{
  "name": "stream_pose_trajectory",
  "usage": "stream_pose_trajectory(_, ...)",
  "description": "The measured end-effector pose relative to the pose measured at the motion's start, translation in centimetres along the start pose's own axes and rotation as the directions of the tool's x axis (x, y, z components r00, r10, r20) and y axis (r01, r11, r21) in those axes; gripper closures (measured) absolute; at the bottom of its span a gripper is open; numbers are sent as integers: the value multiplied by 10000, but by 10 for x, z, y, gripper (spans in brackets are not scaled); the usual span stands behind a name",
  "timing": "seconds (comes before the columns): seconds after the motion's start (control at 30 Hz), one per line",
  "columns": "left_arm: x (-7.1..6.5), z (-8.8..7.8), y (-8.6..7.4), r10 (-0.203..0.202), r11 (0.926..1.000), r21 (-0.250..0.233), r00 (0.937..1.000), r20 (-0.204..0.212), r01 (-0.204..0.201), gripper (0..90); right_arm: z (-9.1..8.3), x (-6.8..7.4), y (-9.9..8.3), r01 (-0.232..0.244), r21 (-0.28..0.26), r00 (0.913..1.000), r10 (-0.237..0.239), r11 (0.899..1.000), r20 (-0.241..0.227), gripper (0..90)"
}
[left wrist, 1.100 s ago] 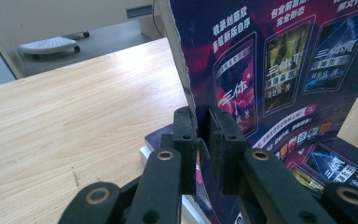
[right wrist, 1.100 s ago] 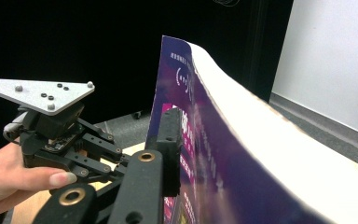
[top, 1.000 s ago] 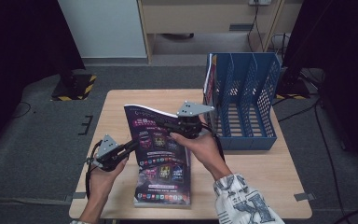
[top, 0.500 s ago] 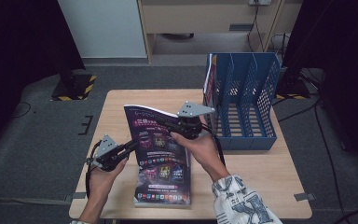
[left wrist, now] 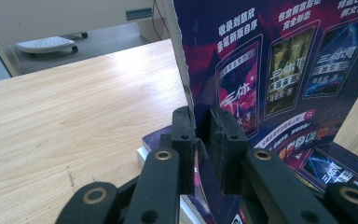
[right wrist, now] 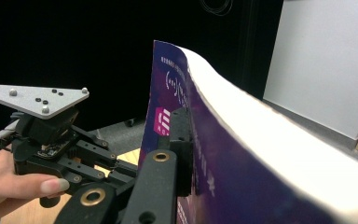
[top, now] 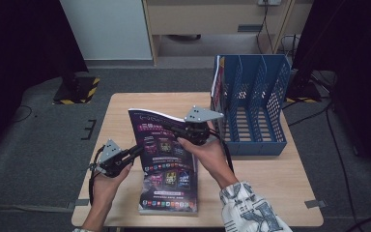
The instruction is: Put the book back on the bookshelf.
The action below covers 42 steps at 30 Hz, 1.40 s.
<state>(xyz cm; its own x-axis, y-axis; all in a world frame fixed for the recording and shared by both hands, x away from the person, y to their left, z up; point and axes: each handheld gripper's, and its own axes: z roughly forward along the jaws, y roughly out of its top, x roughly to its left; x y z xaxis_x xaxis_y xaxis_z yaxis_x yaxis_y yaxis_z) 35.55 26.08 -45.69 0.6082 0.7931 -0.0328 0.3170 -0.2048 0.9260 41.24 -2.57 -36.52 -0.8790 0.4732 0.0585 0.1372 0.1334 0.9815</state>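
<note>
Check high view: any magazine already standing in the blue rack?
Yes, one magazine stands upright in the rack's leftmost slot, while the other slots look bare.

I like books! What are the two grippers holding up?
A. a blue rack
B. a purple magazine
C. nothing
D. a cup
B: the jaws of the left gripper and the right gripper both pinch the purple magazine, lifting its top end off the table; the blue rack stands untouched.
</note>
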Motion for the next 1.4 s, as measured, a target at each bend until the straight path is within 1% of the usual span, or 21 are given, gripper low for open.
stream_pose_trajectory(0.07, 0, 0, 0, -58, 10000, -1, 9999, -114, 58, 757, -1, 0, 1, 33, 7, 10000, -33, 10000, 44, 823)
stream_pose_trajectory(0.1, 1, 1, -1, -80, 10000, -7, 9997, -216, 79, 717, -1, 0, 1, 45, 10, 10000, -45, 10000, 22, 823)
stream_pose_trajectory(0.13, 1, 2, -2, -103, 9999, 12, 9993, -353, 103, 649, -2, 0, 2, 23, 14, 10000, -23, 10000, 21, 824)
stream_pose_trajectory(0.17, 2, 2, -2, -110, 9999, 24, 9991, -399, 111, 606, -3, 0, 3, 14, -29, 10000, -14, 10000, 9, 824)
stream_pose_trajectory(0.23, 3, 3, -4, -198, 9998, 57, 9988, -444, 201, 566, -5, 0, 5, 48, -74, 10000, -47, 10000, 42, 824)
stream_pose_trajectory(0.33, 6, 5, -8, -199, 9992, 325, 9972, -724, 223, 448, -8, -1, 8, 54, -113, 9999, -52, 9999, 148, 824)
stream_pose_trajectory(0.43, 11, 8, -13, -246, 9973, 671, 9951, -954, 311, 367, -11, -2, 10, 89, -151, 9995, -84, 9998, 311, 824)
stream_pose_trajectory(0.5, 15, 10, -18, -312, 9945, 965, 9938, -1069, 416, 315, -12, -4, 11, 87, -171, 9991, -80, 9998, 406, 824)
stream_pose_trajectory(0.53, 18, 11, -21, -312, 9922, 1165, 9923, -1195, 452, 301, -13, -4, 11, 87, -165, 9990, -80, 9998, 435, 824)
stream_pose_trajectory(0.6, 22, 12, -26, -414, 9887, 1375, 9898, -1361, 603, 250, -14, -5, 12, 146, -158, 9983, -137, 9998, 568, 823)
stream_pose_trajectory(0.7, 29, 12, -32, -565, 9825, 1667, 9854, -1606, 835, 209, -15, -6, 13, 175, -152, 9977, -165, 9997, 663, 823)
stream_pose_trajectory(0.73, 31, 12, -33, -580, 9817, 1700, 9845, -1655, 864, 195, -16, -6, 13, 156, -162, 9973, -144, 9997, 727, 823)
stream_pose_trajectory(0.8, 35, 13, -37, -652, 9773, 1879, 9825, -1745, 983, 177, -18, -8, 14, 152, -200, 9967, -135, 9997, 802, 823)
stream_pose_trajectory(0.9, 40, 15, -45, -859, 9652, 2286, 9799, -1802, 1267, 143, -20, -9, 15, 101, -218, 9959, -81, 9997, 906, 823)
stream_pose_trajectory(0.97, 42, 16, -48, -894, 9596, 2472, 9786, -1856, 1345, 134, -21, -9, 16, 112, -231, 9954, -89, 9997, 951, 823)
stream_pose_trajectory(1.0, 42, 17, -49, -954, 9588, 2468, 9778, -1864, 1406, 126, -22, -9, 16, 118, -243, 9950, -94, 9996, 992, 823)
stream_pose_trajectory(1.07, 43, 17, -51, -933, 9559, 2573, 9769, -1923, 1419, 119, -23, -10, 16, 116, -256, 9946, -89, 9996, 1034, 823)
stream_pose_trajectory(1.13, 44, 18, -53, -1004, 9533, 2607, 9740, -2030, 1526, 115, -24, -11, 17, 100, -275, 9937, -68, 9996, 1115, 823)
stream_pose_trajectory(1.2, 45, 19, -55, -983, 9507, 2693, 9732, -2081, 1537, 113, -26, -12, 17, 96, -307, 9931, -59, 9995, 1174, 823)
stream_pose_trajectory(1.27, 46, 20, -57, -913, 9464, 2852, 9725, -2142, 1517, 110, -28, -12, 18, 72, -346, 9926, -29, 9994, 1216, 823)
stream_pose_trajectory(1.4, 49, 20, -60, -1037, 9429, 2857, 9662, -2360, 1710, 109, -32, -14, 19, 81, -397, 9915, -29, 9992, 1302, 823)
